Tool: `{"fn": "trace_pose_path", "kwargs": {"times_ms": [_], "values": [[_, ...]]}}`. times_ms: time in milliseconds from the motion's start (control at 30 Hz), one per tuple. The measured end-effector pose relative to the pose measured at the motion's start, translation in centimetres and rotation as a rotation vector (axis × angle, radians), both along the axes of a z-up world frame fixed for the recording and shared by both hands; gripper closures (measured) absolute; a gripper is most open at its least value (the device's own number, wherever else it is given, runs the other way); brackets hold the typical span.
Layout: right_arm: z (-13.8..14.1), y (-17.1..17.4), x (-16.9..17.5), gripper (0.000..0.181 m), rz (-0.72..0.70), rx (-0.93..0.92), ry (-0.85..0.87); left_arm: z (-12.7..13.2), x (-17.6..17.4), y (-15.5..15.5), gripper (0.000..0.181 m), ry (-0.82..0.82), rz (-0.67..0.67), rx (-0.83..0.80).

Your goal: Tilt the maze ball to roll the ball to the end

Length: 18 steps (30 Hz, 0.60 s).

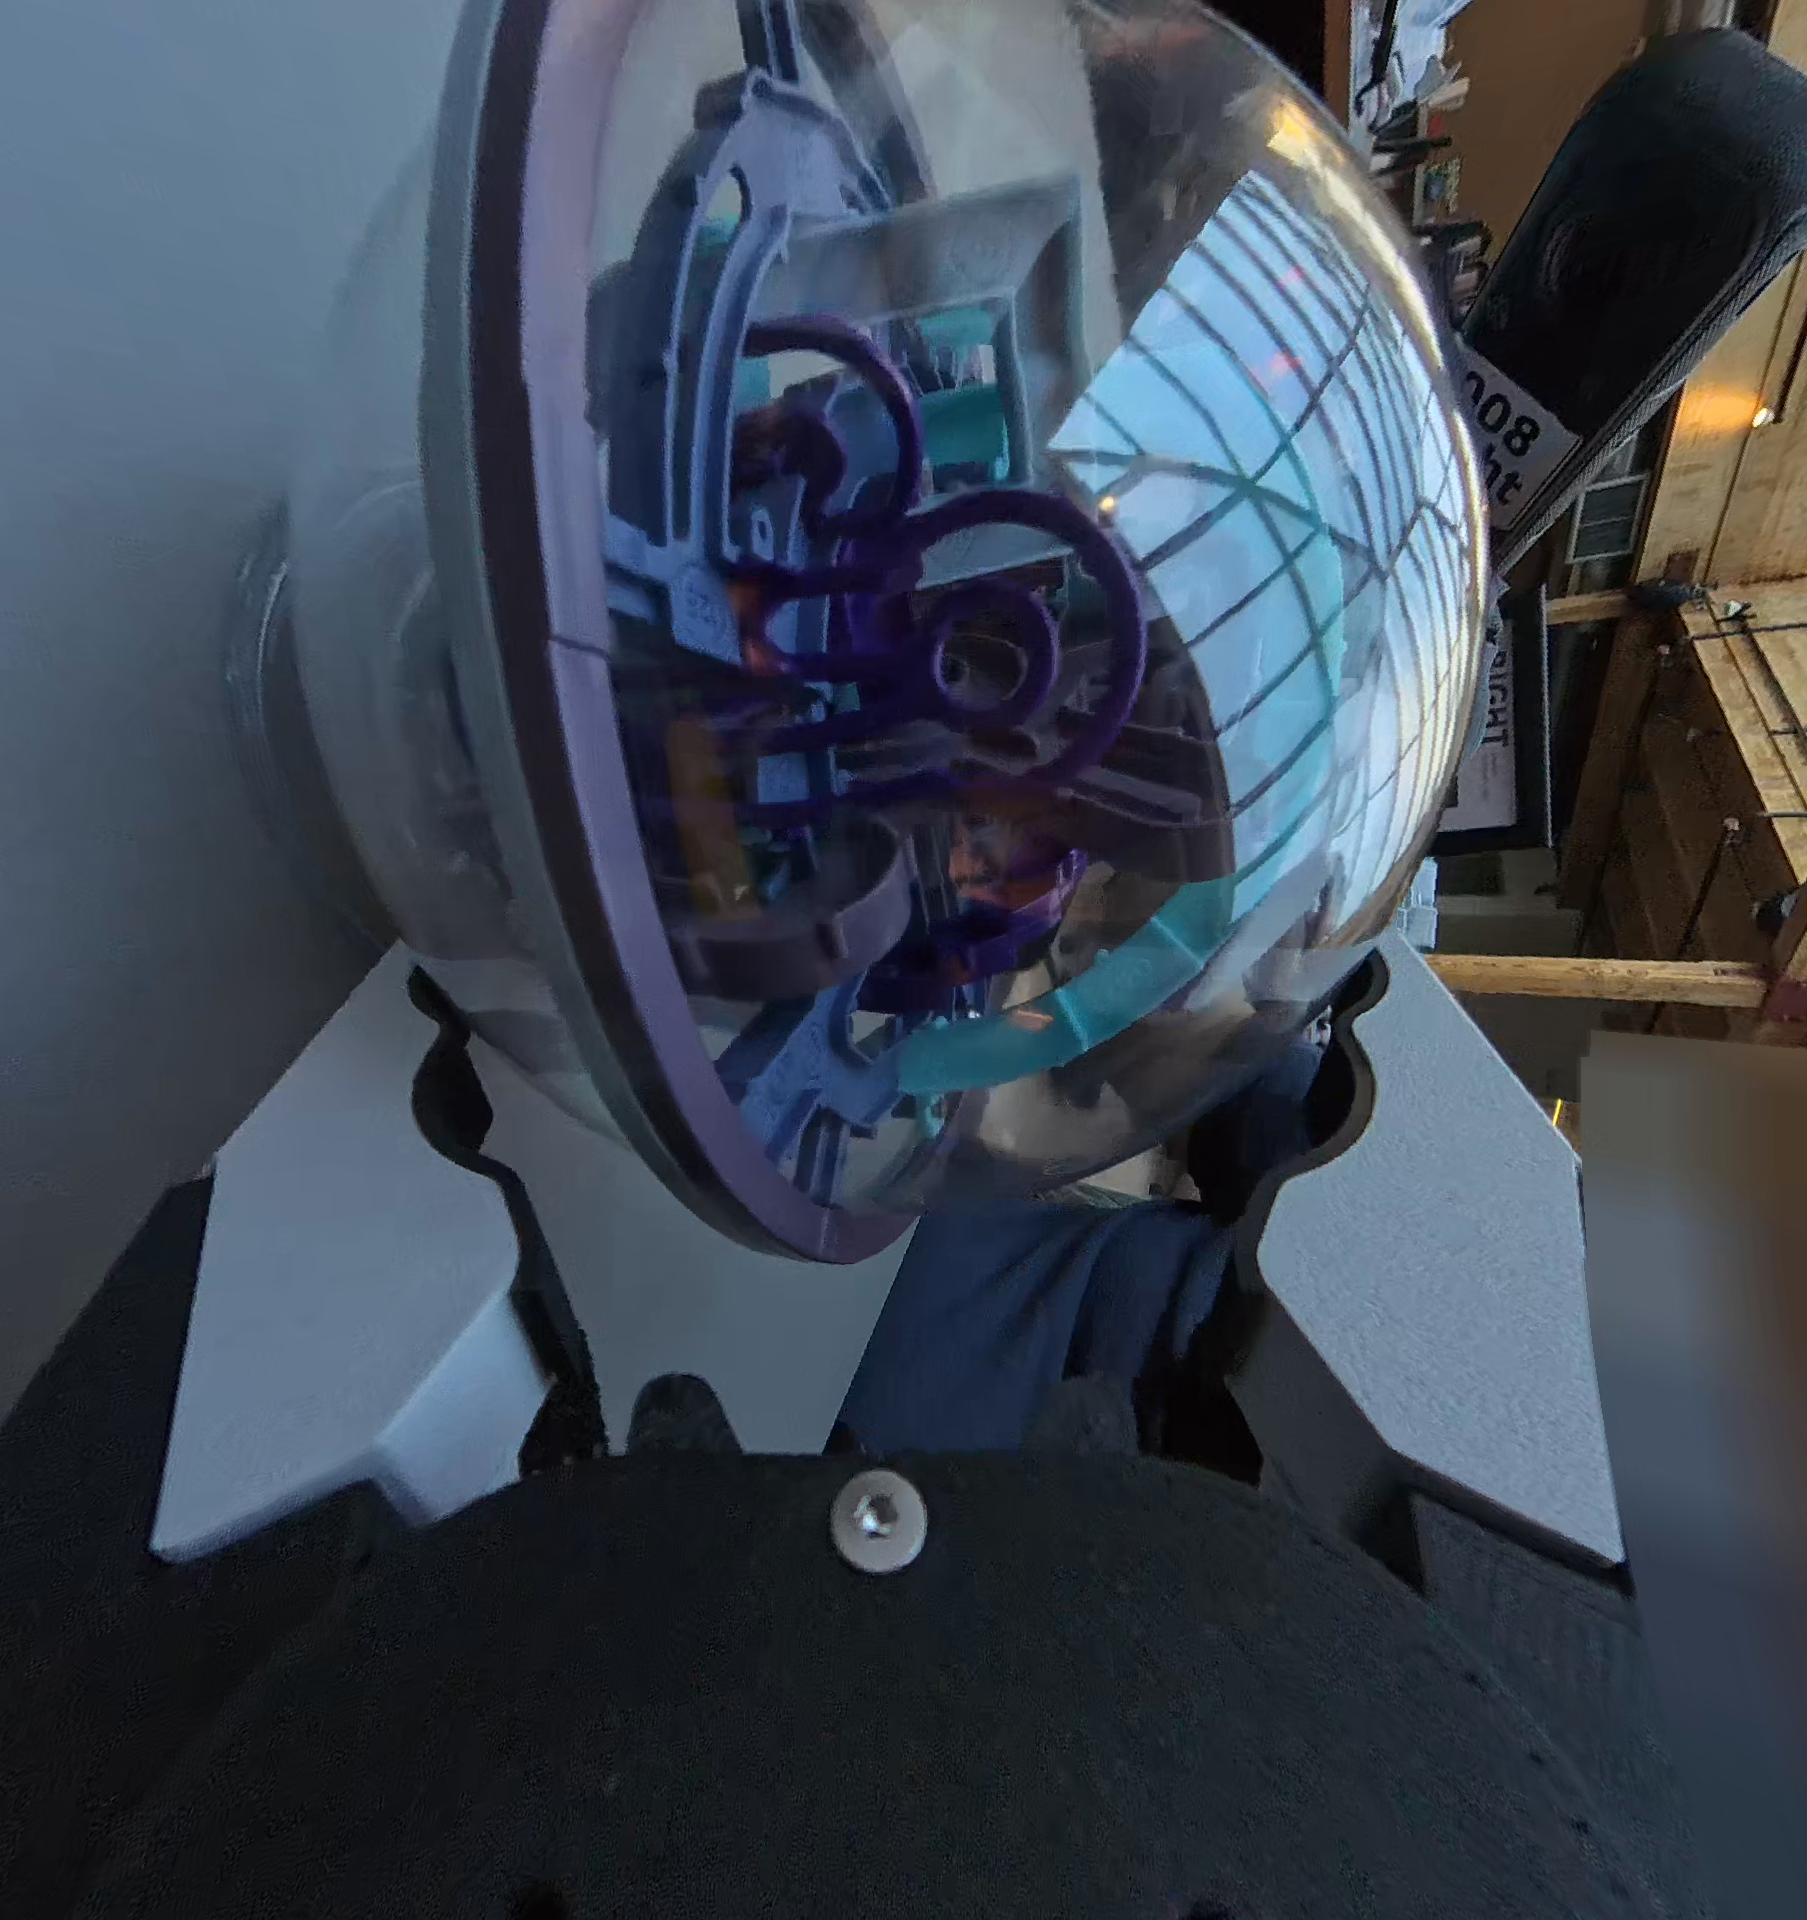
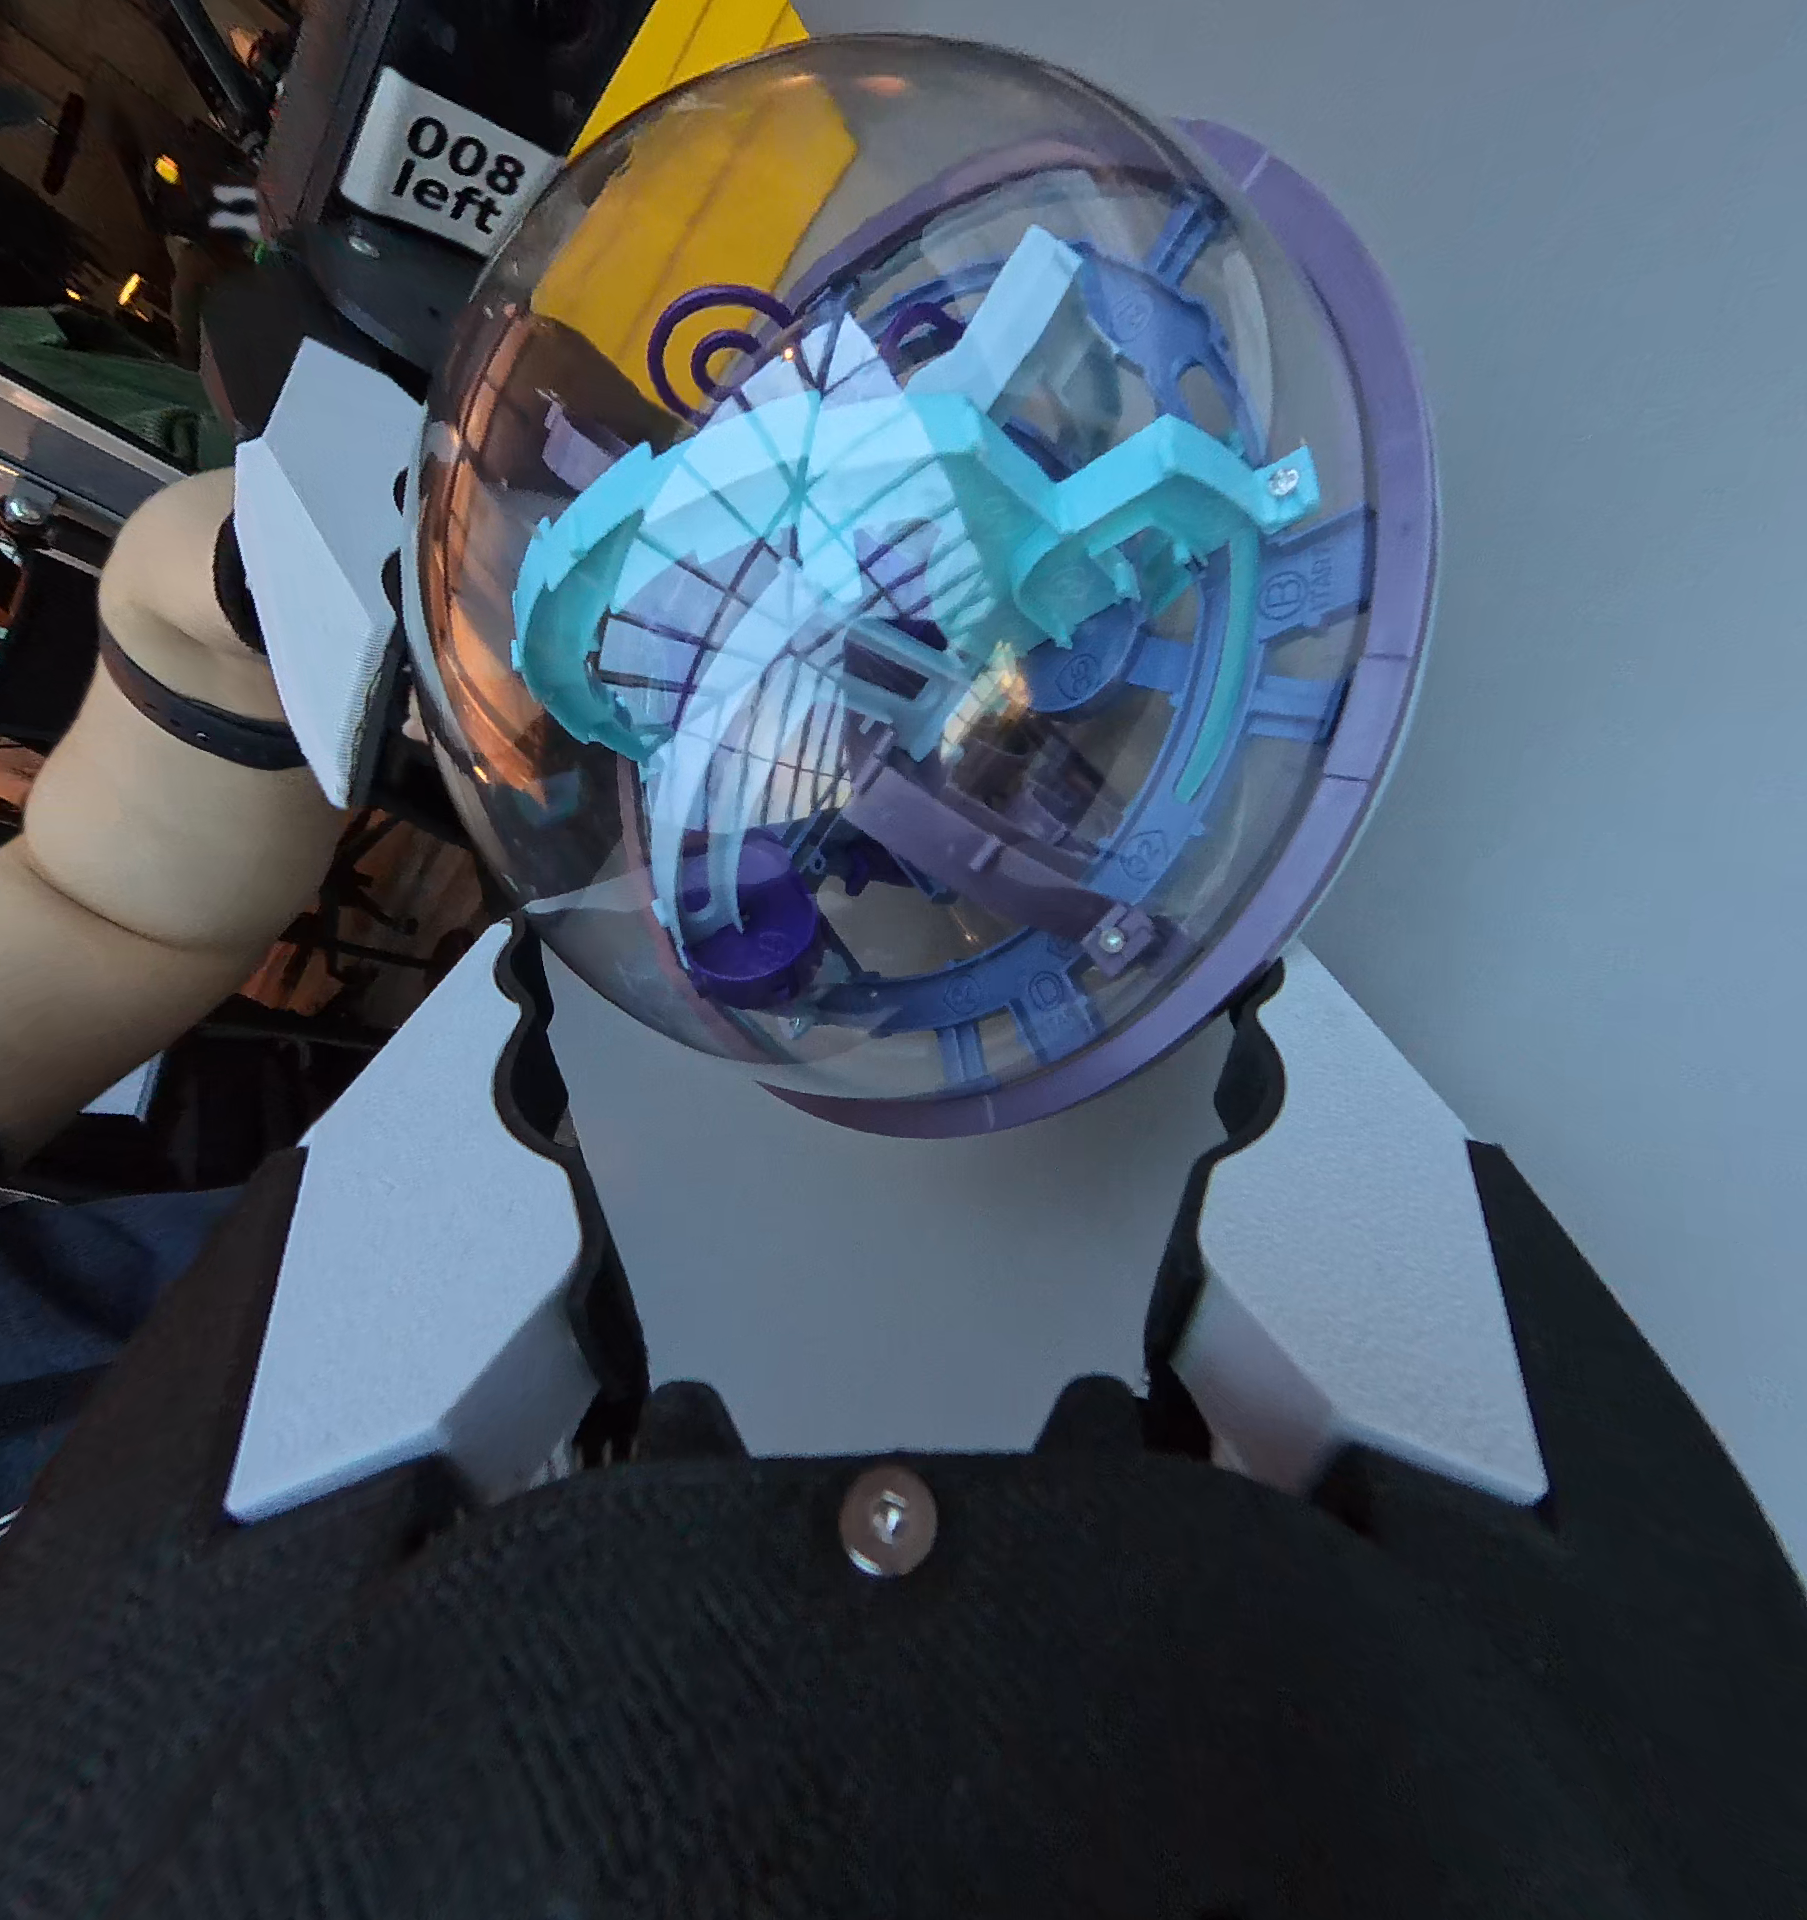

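The maze ball [image 1: 878, 623] is a clear sphere with a purple equator ring and purple, blue and teal tracks inside. It is held up in the air, tilted, in front of a pale wall. My left gripper [image 1: 899, 987] clasps it from below, with both fingertips against the shell. My right gripper [image 2: 888, 971] grips the same maze ball [image 2: 930, 623] from the other side. The left gripper's white finger [image 2: 307, 623] presses on the sphere's left. The right gripper's black body [image 1: 1657, 208] shows at the upper right. I cannot pick out the small rolling ball.
A pale wall [image 2: 1605, 520] stands close behind the sphere. A person's bare forearm with a black strap [image 2: 151, 779] holds the left gripper. Dark blue cloth [image 1: 1034, 1330] lies below the ball. Wooden shelving [image 1: 1709, 727] is at the right, a yellow surface [image 2: 701, 156] above.
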State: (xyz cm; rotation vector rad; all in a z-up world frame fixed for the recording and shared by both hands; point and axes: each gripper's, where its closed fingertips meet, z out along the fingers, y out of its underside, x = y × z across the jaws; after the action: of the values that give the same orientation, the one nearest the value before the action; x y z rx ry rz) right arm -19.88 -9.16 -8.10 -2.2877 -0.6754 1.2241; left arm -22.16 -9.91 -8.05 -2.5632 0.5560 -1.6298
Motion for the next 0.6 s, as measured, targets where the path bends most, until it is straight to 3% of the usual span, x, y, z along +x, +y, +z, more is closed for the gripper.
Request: {"fn": "trace_pose_path", "kwargs": {"times_ms": [333, 600], "values": [[0.3, 0.0, 0.9, 0.051, -0.012, 0.048, -0.007, -1.0, 0.0, -1.8, 0.022, 0.202, -0.209, 0.044], [0.1, -0.1, 0.8, 0.051, -0.008, 0.011, 0.006, -1.1, -0.3, -2.2, 0.025, 0.227, -0.251, 0.016]]}}
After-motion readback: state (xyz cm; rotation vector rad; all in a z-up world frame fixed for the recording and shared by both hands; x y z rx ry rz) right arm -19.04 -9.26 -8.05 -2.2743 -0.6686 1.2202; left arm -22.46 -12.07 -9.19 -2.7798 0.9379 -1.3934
